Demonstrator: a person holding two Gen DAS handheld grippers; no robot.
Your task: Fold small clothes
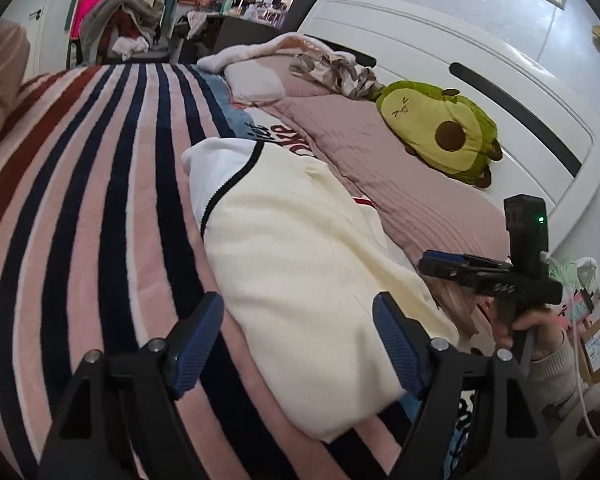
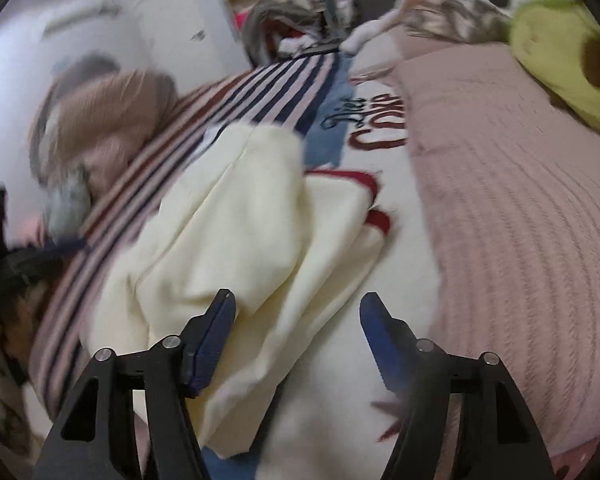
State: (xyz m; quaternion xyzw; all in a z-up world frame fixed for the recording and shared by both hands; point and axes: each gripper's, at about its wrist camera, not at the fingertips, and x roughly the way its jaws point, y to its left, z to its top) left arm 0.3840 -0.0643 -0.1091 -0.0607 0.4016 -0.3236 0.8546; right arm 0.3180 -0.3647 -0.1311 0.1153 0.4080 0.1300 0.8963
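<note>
So the cream top (image 1: 300, 280) is laid out in the middle of both frames, partly bunched, with a dark trimmed edge toward the upper left of the left wrist view and a red trimmed bit seen at centre right of the right wrist view. It's resting across a striped blanket (image 1: 100, 200) on its left side and a white printed blanket (image 2: 380, 240) on its right, with a pink quilt (image 1: 380, 152) further right and an avocado plush (image 1: 440, 128) parked up near the headboard (image 1: 460, 60) at upper right

The top's long axis is seen running from the lower middle of the frame up toward the upper left, more or less straight away from both claws, so an end-to-end fold looks like the natural call, going by the layout only

The left gripper (image 1: 298, 344) is seen with jaws spread apart and nothing pinched, the near hem lying just past and between the tips. The right gripper (image 2: 298, 320) is also gaping with nothing clamped, cloth lying under its left finger; that view is smeared, so contact can't be called. In the left view the right tool is seen at lower right, held in a hand (image 1: 540, 328) just off the top's right edge

Neither claw looks clearly nearer; each is parked at its own near corner
</note>
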